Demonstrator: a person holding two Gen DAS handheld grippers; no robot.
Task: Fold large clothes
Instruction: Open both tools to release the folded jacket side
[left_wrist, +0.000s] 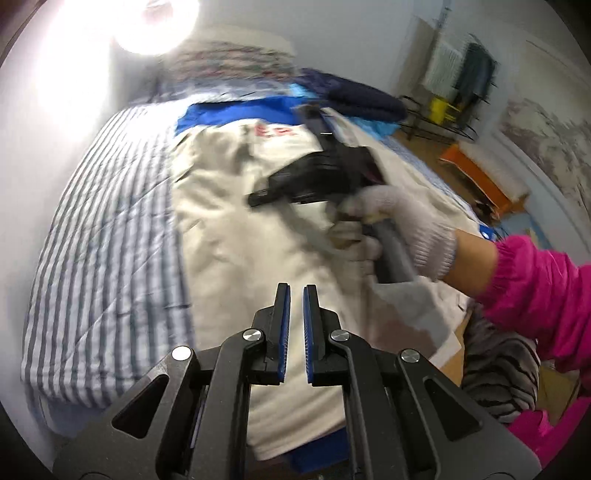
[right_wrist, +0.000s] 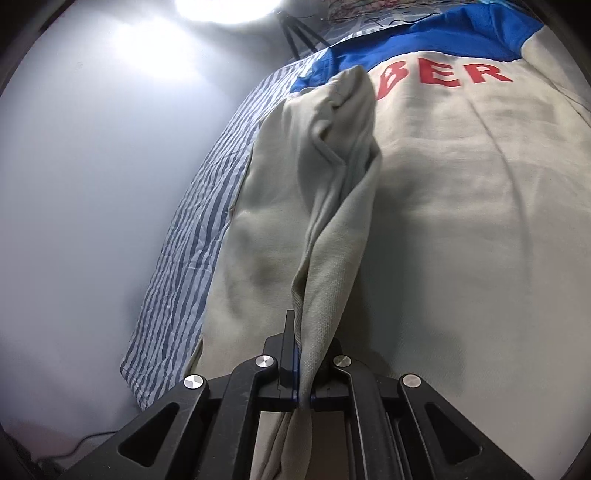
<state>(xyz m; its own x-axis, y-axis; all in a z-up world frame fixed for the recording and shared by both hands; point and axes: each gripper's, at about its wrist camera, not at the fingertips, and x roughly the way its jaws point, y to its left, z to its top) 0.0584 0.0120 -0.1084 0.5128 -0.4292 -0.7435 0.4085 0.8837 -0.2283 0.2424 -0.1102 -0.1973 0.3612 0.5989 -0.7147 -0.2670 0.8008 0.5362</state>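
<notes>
Clamped in my right gripper (right_wrist: 303, 363), the cream sleeve (right_wrist: 332, 177) rises off the sweatshirt (right_wrist: 461, 221) spread on the striped bed (right_wrist: 192, 229), my left gripper (left_wrist: 296, 314) nearly shut and empty; next, I judge, lay the sleeve across the chest.

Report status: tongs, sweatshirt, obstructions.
Right tongs shut on sweatshirt sleeve, lifted over sweatshirt. Left tongs shut, empty. Nothing blocking the fold.
</notes>
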